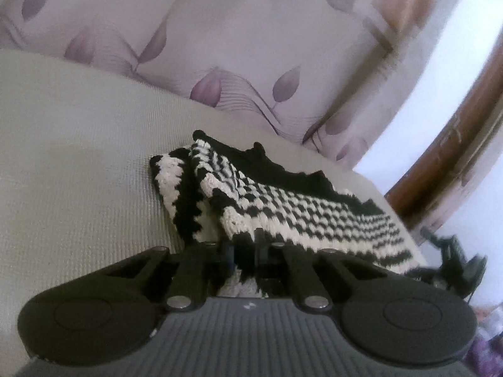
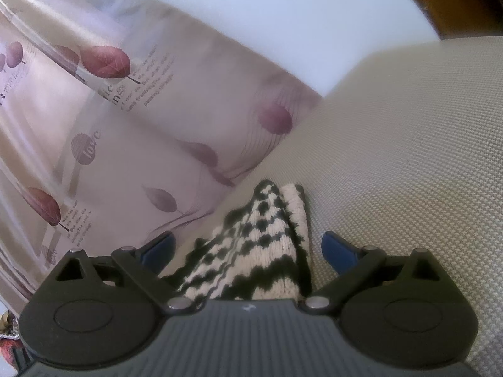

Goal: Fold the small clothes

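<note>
Grey woven mat (image 1: 78,163) covers the work surface; behind it hangs a pale curtain (image 1: 220,31) printed with purple leaves, then a white wall and a strip of brown wood frame (image 1: 446,157) at the edge of the left view.

The knit (image 1: 283,198), black and cream zigzag, lies on the mat near its far edge, partly doubled over with a fold standing up at one end. Its near edge runs under the tool body and is cut off there.

Left gripper (image 1: 243,248): jaws drawn in narrow, pinched on the near edge of the knit. The fingertips are dark against dark yarn, so the exact contact is hard to make out.

Right gripper (image 2: 248,248): jaws wide, blue pads (image 2: 338,248) well apart, the knit between them and touching neither.

In the left view a blurred dark object at the right edge, next to the knit; cannot tell what it is.
</note>
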`<state>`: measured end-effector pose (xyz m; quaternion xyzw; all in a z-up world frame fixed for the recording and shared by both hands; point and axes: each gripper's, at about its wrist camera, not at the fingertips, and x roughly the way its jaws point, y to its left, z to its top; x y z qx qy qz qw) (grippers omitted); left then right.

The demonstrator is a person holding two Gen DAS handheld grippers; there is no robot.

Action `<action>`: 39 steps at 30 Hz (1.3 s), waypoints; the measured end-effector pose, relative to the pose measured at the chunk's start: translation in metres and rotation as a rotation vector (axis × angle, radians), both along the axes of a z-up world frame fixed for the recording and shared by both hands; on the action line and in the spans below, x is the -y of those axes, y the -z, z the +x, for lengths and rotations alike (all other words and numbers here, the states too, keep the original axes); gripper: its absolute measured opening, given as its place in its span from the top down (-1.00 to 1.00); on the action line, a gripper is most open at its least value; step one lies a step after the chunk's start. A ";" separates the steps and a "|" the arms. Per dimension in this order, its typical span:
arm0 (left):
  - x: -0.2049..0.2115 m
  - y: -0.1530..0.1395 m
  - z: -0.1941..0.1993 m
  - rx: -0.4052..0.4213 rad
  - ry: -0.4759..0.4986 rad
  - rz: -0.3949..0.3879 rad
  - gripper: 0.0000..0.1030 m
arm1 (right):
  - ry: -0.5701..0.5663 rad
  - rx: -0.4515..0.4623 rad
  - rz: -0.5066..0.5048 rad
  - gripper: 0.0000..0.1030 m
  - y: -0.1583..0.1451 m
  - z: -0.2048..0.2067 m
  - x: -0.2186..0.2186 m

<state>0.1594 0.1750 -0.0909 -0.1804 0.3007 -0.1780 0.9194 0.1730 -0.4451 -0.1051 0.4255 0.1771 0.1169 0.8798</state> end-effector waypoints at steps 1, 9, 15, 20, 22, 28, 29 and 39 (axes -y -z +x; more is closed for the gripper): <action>0.001 0.000 -0.009 -0.006 -0.011 0.007 0.82 | -0.002 0.001 -0.002 -0.95 0.000 0.000 0.000; -0.011 0.022 -0.044 -0.005 -0.070 -0.041 0.65 | -0.044 0.010 -0.056 -0.95 -0.005 0.005 -0.007; -0.010 -0.012 -0.042 0.119 -0.131 -0.050 -0.53 | -0.047 -0.001 -0.103 -0.95 -0.009 0.006 -0.014; 0.022 -0.043 -0.019 0.155 -0.100 0.132 -0.43 | -0.095 0.006 -0.148 -0.95 -0.012 0.009 -0.022; 0.035 -0.040 0.004 0.108 -0.053 0.143 -0.16 | -0.118 0.001 -0.185 -0.95 -0.014 0.011 -0.029; 0.057 -0.005 0.049 -0.007 -0.162 0.356 0.36 | -0.121 -0.002 -0.251 -0.95 -0.018 0.009 -0.039; 0.047 0.003 0.051 -0.011 -0.187 0.317 0.36 | -0.126 -0.008 -0.252 -0.95 -0.018 0.010 -0.039; 0.037 -0.007 0.020 0.112 -0.209 0.209 -0.55 | -0.142 -0.047 -0.269 -0.95 -0.018 0.016 -0.041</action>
